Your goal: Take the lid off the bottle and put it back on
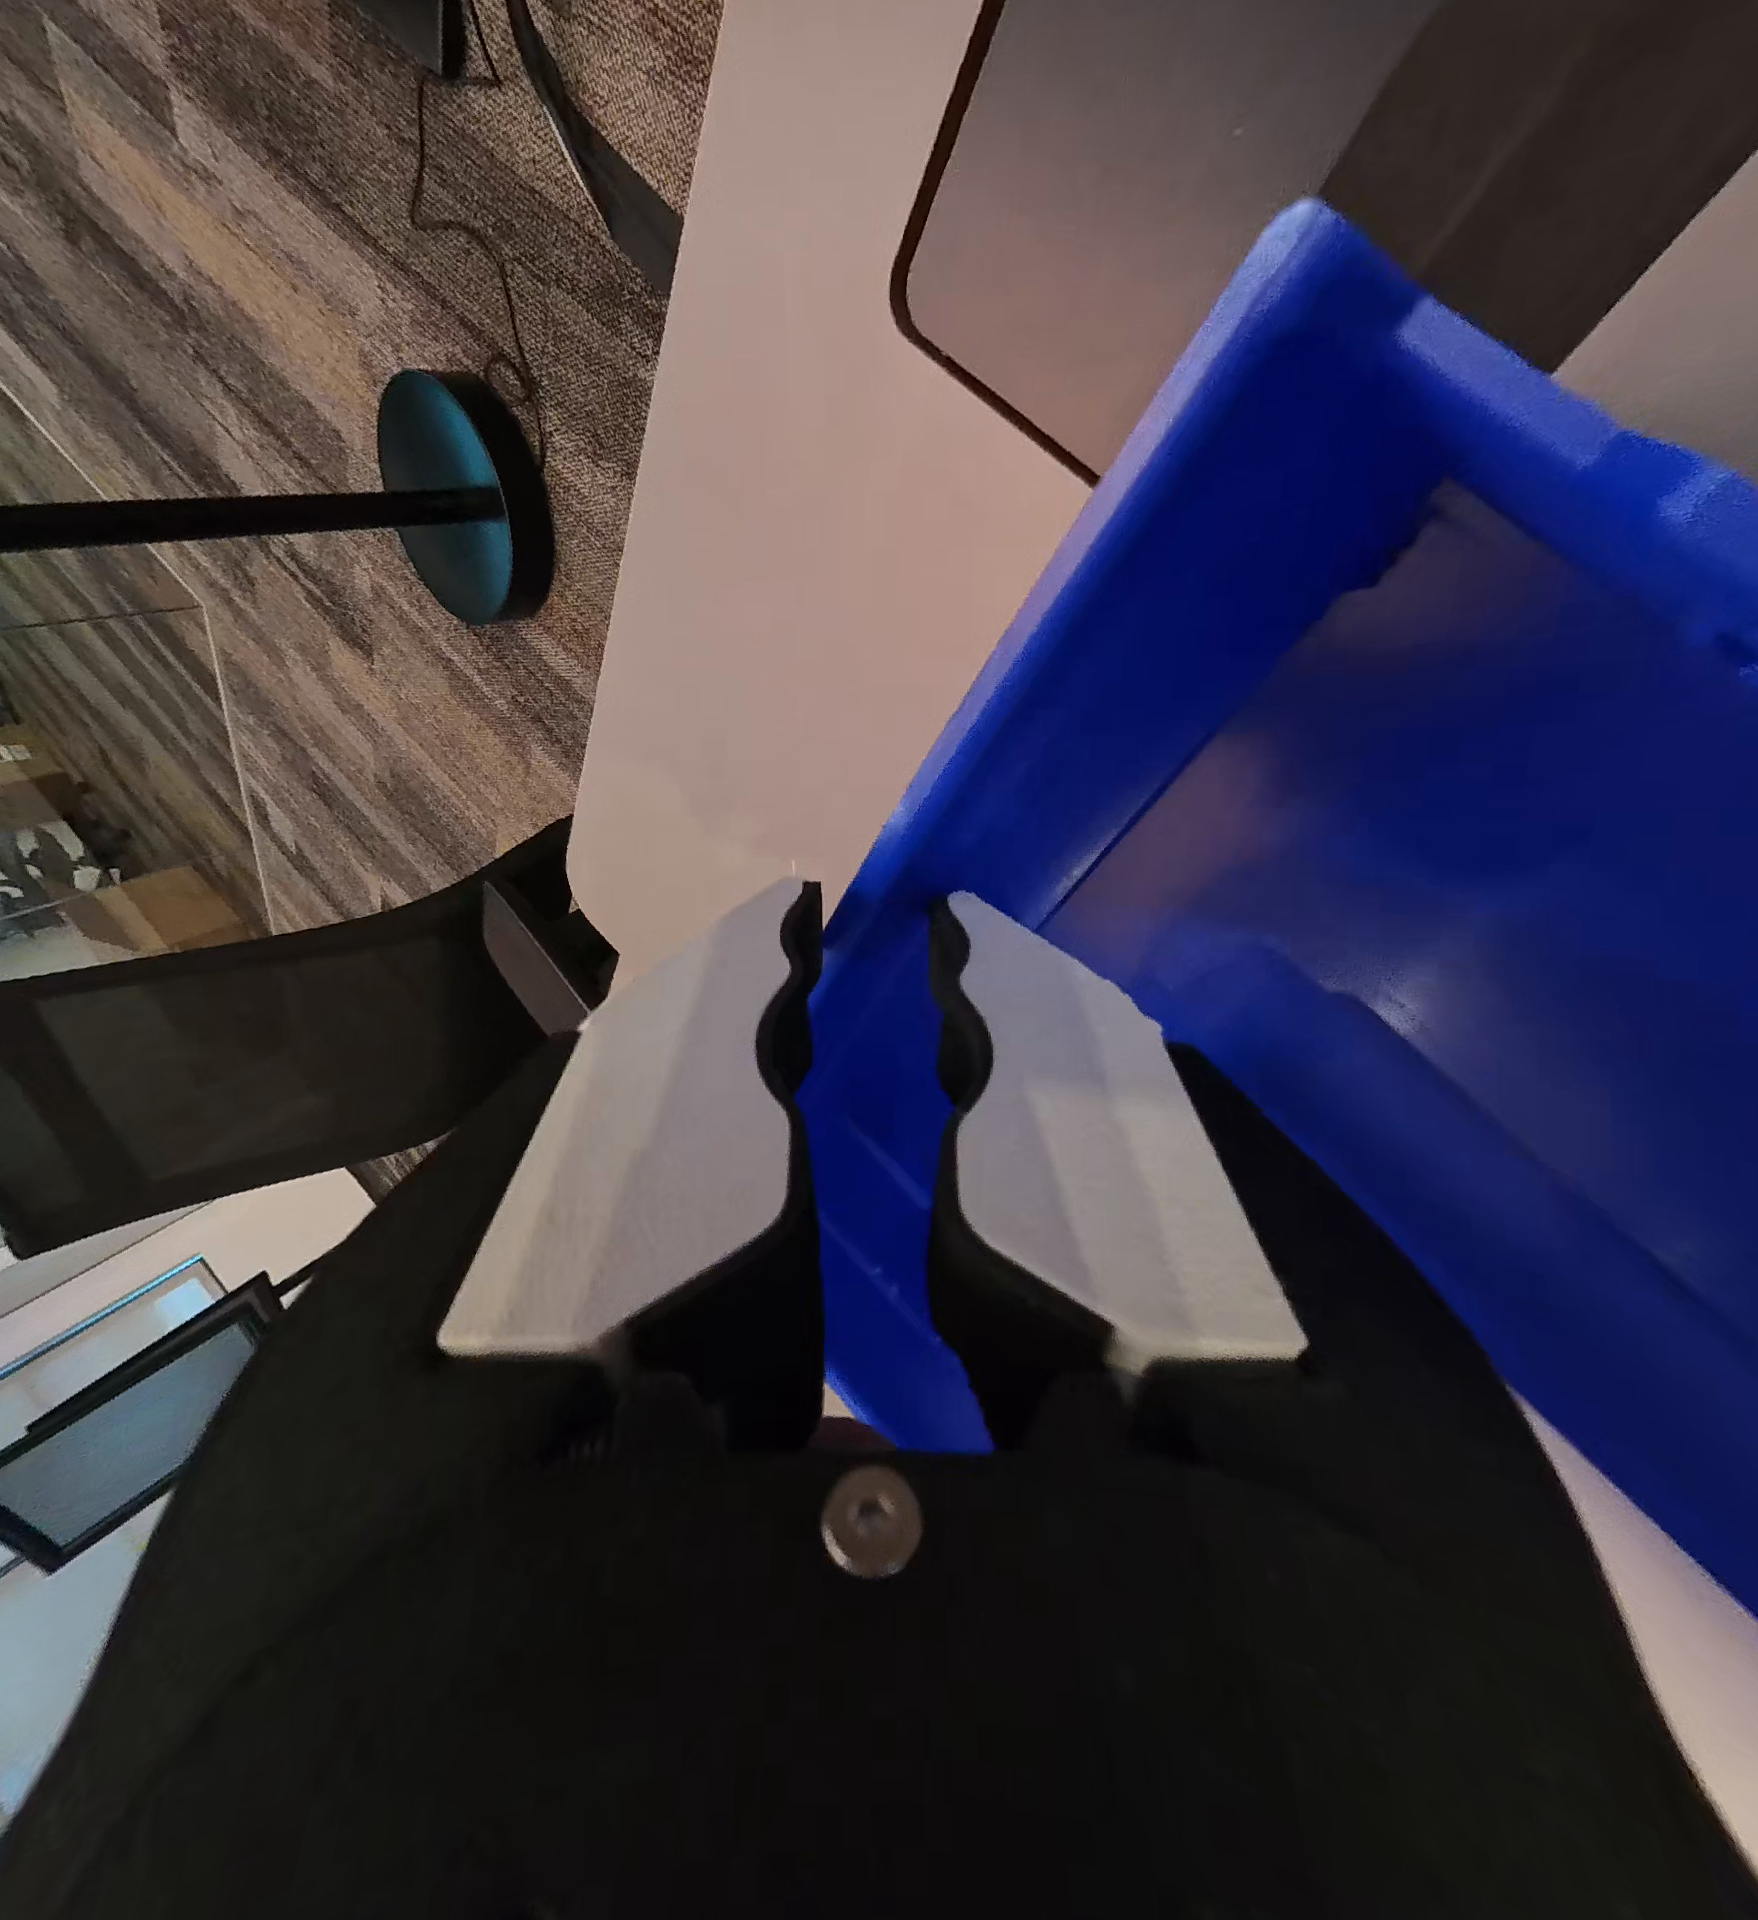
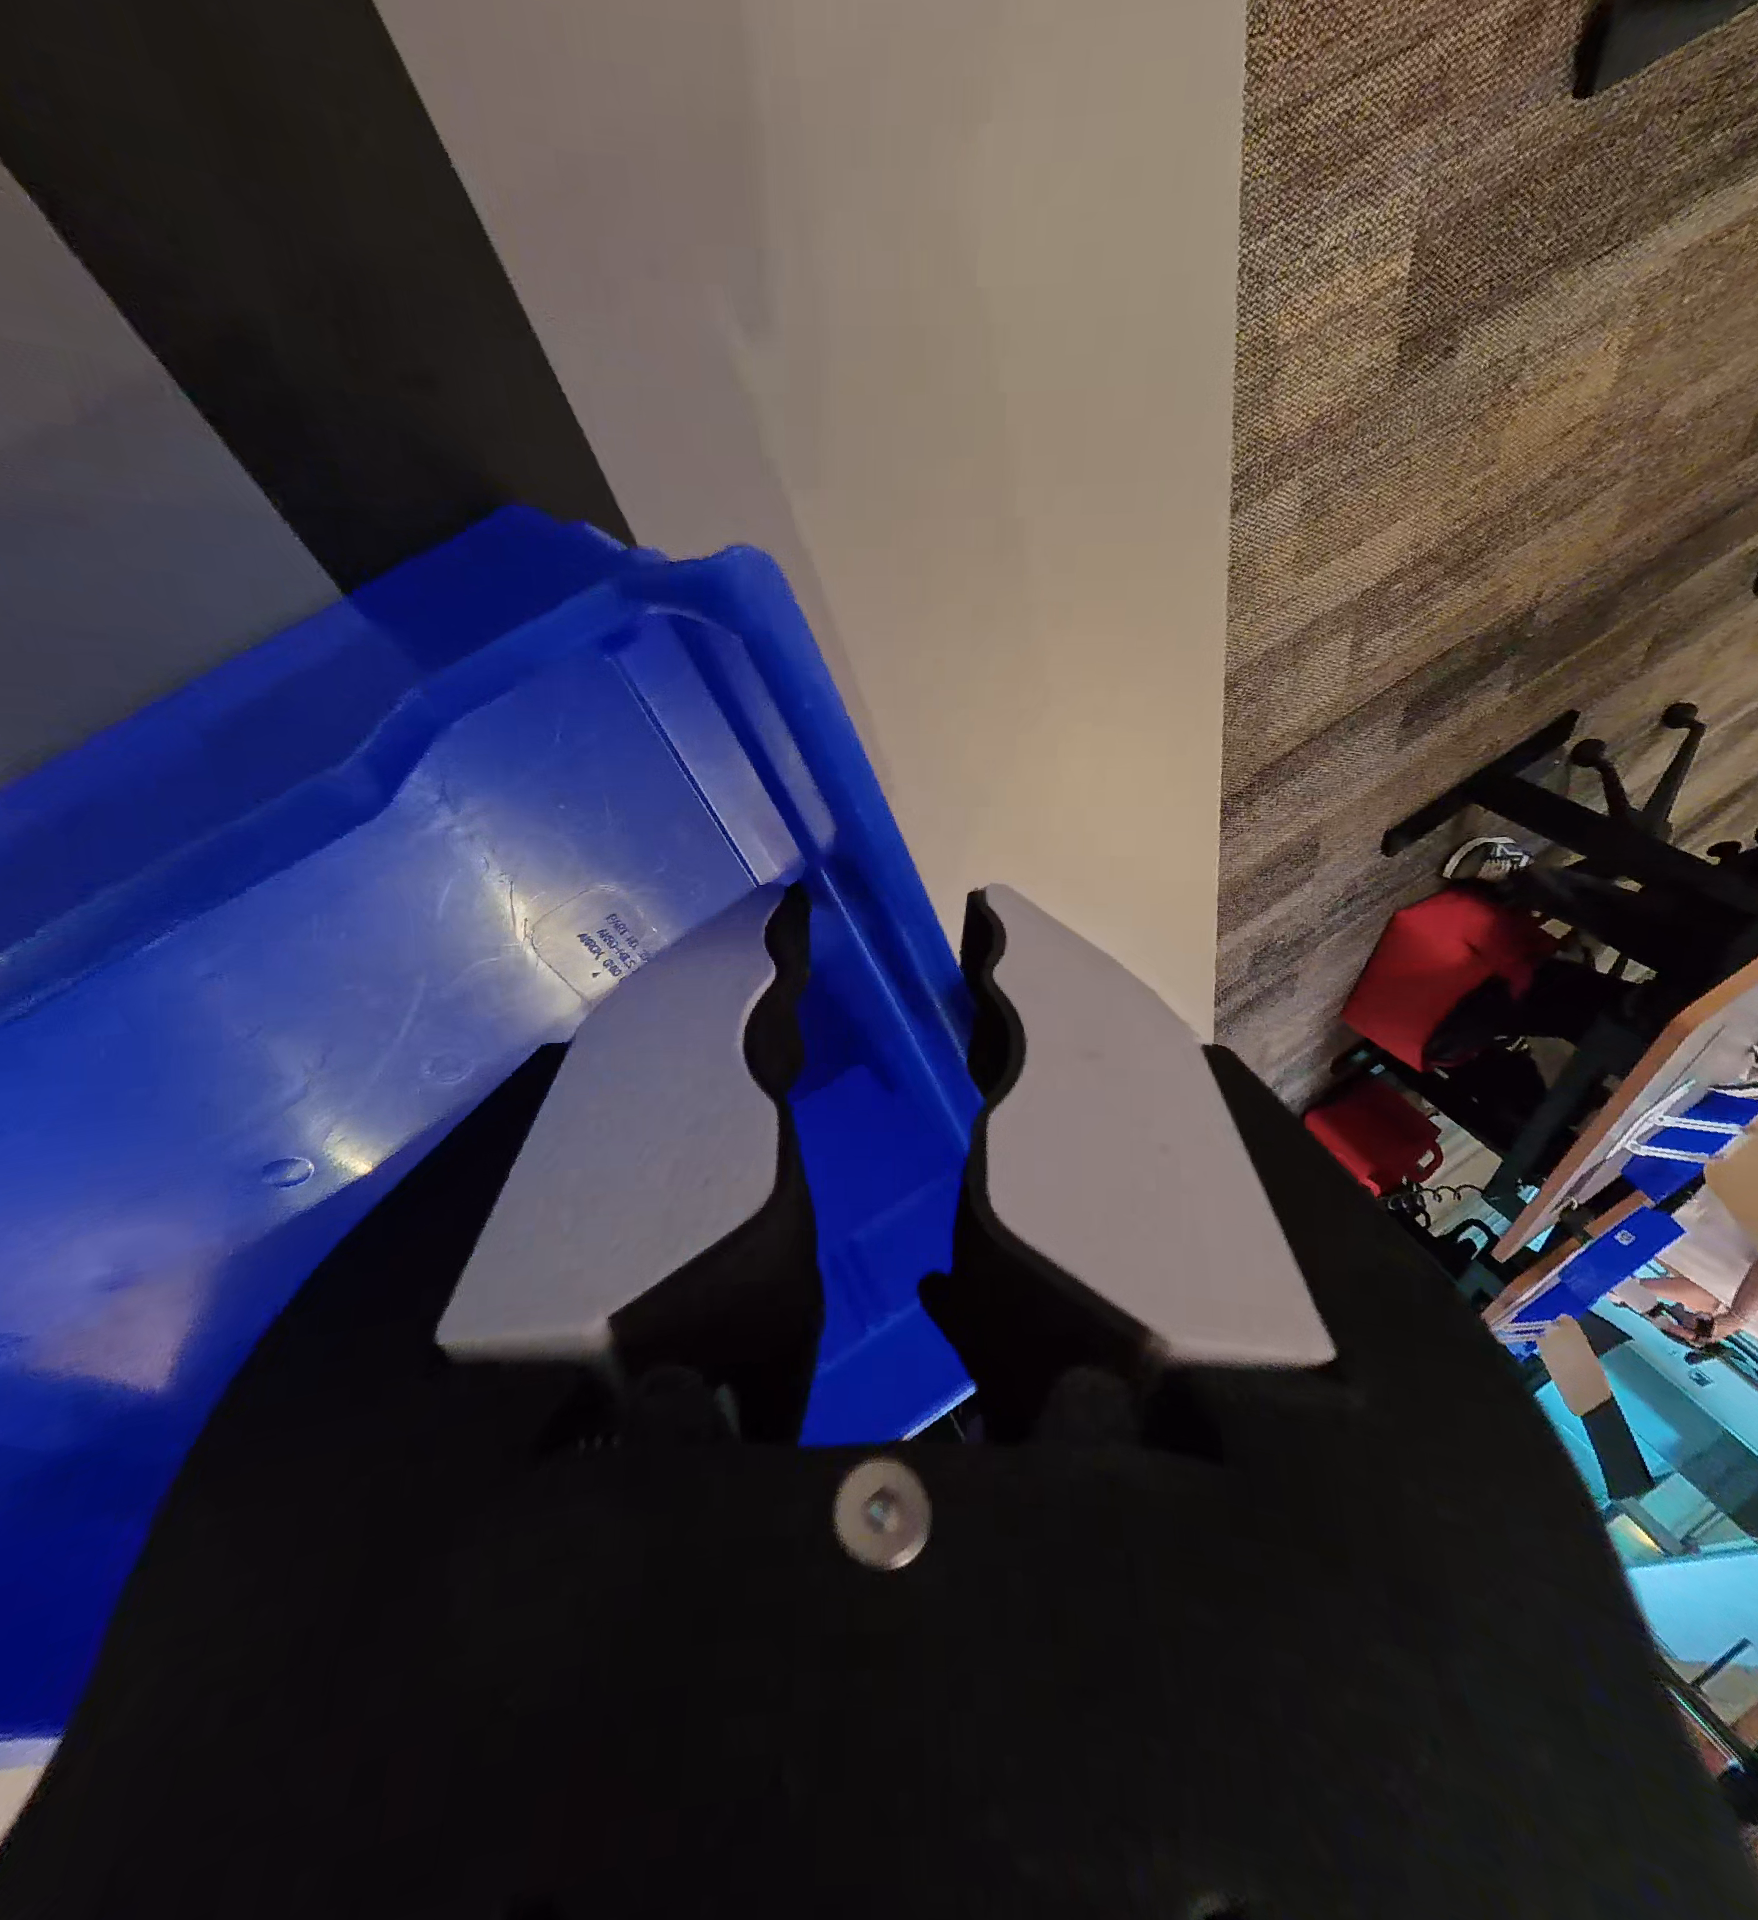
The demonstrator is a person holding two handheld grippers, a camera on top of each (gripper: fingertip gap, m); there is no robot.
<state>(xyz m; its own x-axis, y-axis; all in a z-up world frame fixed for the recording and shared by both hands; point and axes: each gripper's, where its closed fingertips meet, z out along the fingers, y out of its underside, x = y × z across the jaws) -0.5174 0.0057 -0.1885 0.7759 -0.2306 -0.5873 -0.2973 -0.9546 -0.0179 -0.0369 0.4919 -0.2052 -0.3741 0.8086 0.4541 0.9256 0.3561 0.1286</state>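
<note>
Blue bin (image 1: 1477, 935): plastic, open-topped, lying on the white table (image 1: 802, 520); it is seen at a tilt in both wrist views, and its inside, as far as it shows, holds nothing.
Left gripper (image 1: 875, 914): its fingers stand a narrow gap apart at a corner of the bin, and the bin's outer wall fills that gap. I cannot tell whether the pads press on the plastic.
Right gripper (image 2: 885, 904): its fingers are parted a little wider over the opposite rim of the bin (image 2: 283, 1039), with the left finger (image 2: 646, 1122) over the inside and the right finger (image 2: 1114, 1122) over the table (image 2: 1010, 520) beside it. I cannot tell whether they touch the bin.
Bottle and lid: neither view shows them, so their place cannot be told.
Grey panel (image 1: 1114, 208): flat, with a dark rounded edge, on the table beyond the bin.
Floor (image 1: 231, 312): brown-grey carpet past the table edge.
Stand (image 1: 459, 499): a round dark base with a black pole, on the carpet.
Black chair (image 1: 179, 1070): its mesh back is just beside the table edge.
Red seats (image 2: 1436, 966): on the carpet, well apart from the table.
</note>
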